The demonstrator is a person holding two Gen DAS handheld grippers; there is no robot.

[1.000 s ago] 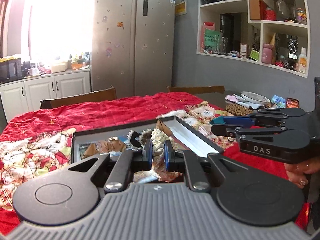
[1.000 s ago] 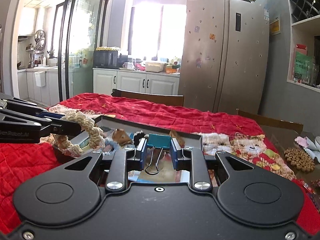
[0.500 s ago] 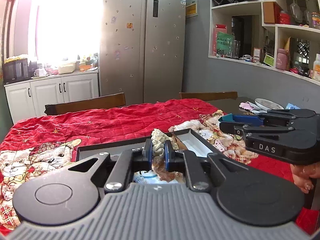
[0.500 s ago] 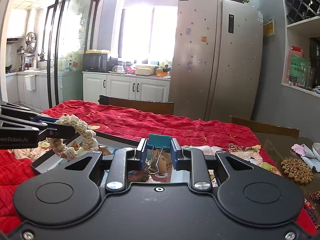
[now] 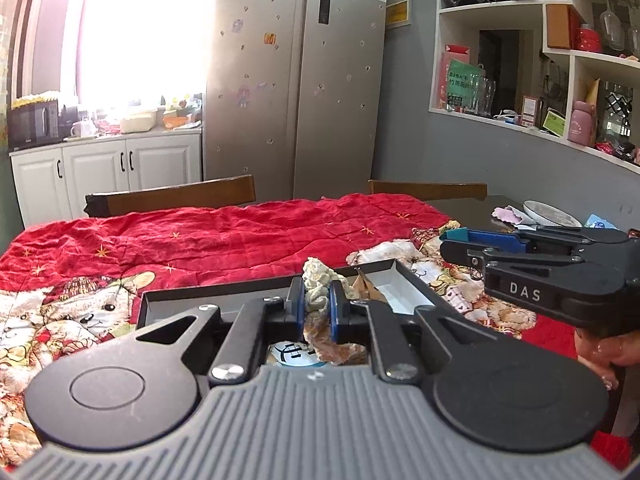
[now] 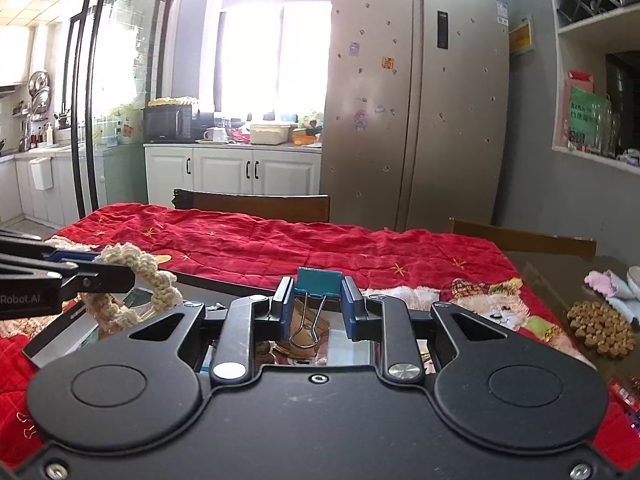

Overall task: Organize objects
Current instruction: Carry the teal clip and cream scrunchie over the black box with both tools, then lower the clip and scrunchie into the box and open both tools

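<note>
Crochet ring [image 5: 316, 290], soft & floppy, was pinched in left gripper [image 5: 315, 309]; right gripper [image 6: 318, 303] clamped stiff, light binder clip [image 6: 318, 280] by its body.

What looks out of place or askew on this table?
Nothing looks spilled or damaged. The red quilt lies rumpled and covers only part of the table, leaving its right end bare, where a plate and loose bits sit. The crochet ring and binder clip are simply held above the open box.
</note>
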